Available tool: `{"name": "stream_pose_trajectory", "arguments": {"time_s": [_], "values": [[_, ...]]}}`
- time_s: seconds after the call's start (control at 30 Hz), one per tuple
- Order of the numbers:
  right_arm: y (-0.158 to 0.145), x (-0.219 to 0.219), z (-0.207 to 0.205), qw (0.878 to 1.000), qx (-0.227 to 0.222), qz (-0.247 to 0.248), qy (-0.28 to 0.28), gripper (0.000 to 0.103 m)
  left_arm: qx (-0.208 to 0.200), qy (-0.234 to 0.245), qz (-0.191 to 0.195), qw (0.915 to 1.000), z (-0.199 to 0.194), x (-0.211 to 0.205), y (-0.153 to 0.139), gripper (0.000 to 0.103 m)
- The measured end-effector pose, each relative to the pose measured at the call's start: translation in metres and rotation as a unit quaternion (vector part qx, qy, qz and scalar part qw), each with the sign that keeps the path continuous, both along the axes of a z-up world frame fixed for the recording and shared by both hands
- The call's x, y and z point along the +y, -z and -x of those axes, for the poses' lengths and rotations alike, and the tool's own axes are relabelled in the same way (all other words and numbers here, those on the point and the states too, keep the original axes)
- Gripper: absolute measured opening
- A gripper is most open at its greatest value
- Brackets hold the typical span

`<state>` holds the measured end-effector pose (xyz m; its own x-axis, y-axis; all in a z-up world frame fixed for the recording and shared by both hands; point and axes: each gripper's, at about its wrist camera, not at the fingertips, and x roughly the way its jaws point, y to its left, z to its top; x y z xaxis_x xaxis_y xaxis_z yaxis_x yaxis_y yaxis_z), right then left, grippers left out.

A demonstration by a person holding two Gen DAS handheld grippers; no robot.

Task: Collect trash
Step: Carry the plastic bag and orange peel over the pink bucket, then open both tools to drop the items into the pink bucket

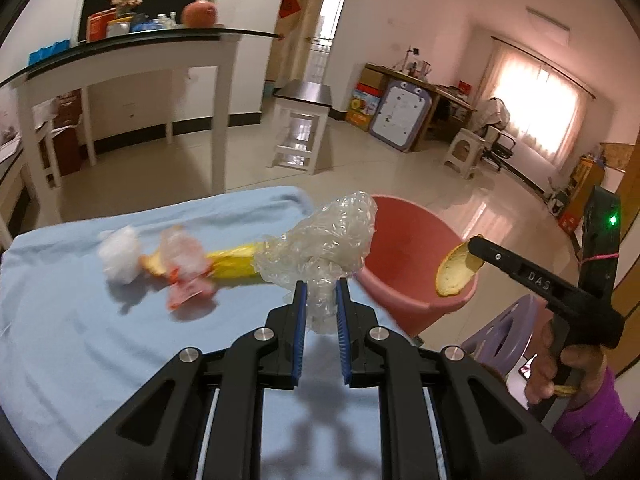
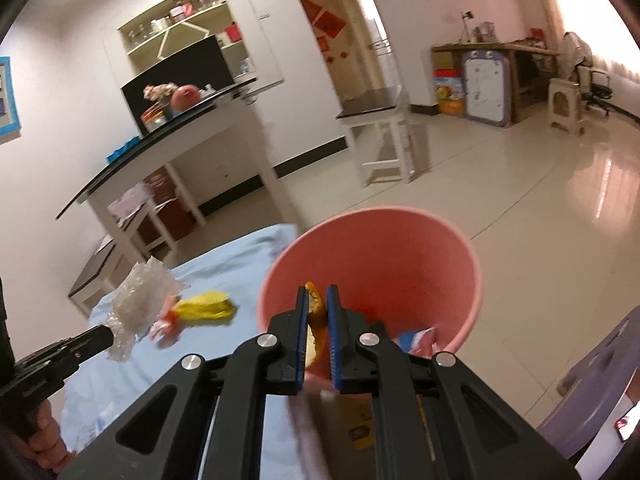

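Observation:
My left gripper (image 1: 321, 286) is shut on a crumpled clear plastic wrap (image 1: 326, 236), held up over the blue cloth (image 1: 80, 320). My right gripper (image 2: 317, 294) is shut on a piece of orange peel (image 2: 313, 320) and hangs at the mouth of the pink bin (image 2: 460, 248). In the left wrist view the same orange peel (image 1: 456, 270) hangs from the right gripper (image 1: 476, 246) over the pink bin (image 1: 416, 236). On the cloth lie a yellow wrapper (image 1: 236, 266), a white tissue wad (image 1: 119, 254) and a red and white wrapper (image 1: 186, 276).
A blue and red wrapper (image 2: 416, 338) lies inside the bin. A purple stool (image 1: 504, 332) stands to the right of the bin. Behind the cloth stand a white table with a dark glass top (image 1: 132, 46) and a small white side table (image 1: 302, 120). Pale tiled floor stretches beyond.

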<state>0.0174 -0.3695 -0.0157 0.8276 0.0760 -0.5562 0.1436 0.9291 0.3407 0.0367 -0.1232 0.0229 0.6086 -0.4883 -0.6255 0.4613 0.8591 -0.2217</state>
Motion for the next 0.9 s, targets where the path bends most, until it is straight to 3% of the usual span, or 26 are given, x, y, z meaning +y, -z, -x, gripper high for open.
{"name": "stream_pose_trajectory", "arguments": {"time_s": [0.23,0.53,0.9], "values": [[0.008,-0.024,-0.005,1.0,0.004,0.004,0.028,0.008,0.002,0.035,-0.008,0.9993,-0.014,-0.049,0.001,0.014],[0.024,-0.036,-0.019,0.998,0.02,0.017,0.048,0.009,0.041,0.056,-0.008,0.9976,-0.034,-0.098,0.016,0.014],[0.038,-0.064,-0.021,0.997,0.032,0.016,0.068,0.009,0.064,0.064,-0.028,0.9955,-0.052,-0.136,0.039,0.014]]}}
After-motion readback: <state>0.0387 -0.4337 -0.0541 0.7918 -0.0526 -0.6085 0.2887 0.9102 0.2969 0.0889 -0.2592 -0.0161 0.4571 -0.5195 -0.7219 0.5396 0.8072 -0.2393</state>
